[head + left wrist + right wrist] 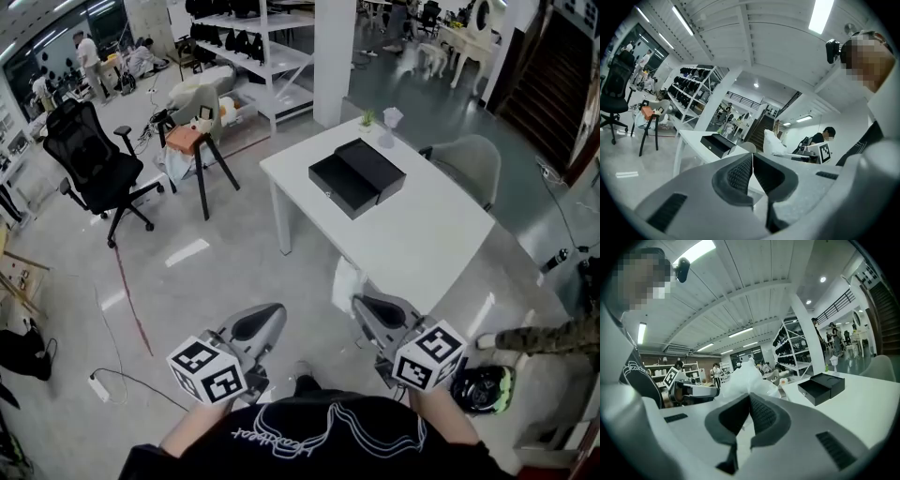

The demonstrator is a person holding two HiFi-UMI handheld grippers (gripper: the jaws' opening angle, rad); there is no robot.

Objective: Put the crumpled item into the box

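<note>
A crumpled white item point(345, 283) hangs at the tip of my right gripper point(367, 307), whose jaws are shut on it. In the right gripper view the crumpled white item point(746, 376) bulges up just beyond the closed right gripper point(750, 401). My left gripper point(266, 317) is held beside it near my body. The left gripper point(752, 161) is shut with nothing in it. A black box point(357, 175) lies open on the white table point(431, 239), its lid overlapping the tray. The black box point(821, 387) is well ahead of both grippers.
A small white lamp and a green plant point(387, 120) stand at the table's far corner. A grey chair point(471, 157) sits behind the table. On the floor to the left are a black office chair point(89, 155) and a stool point(192, 150). A camouflage sleeve point(553, 337) reaches in from the right.
</note>
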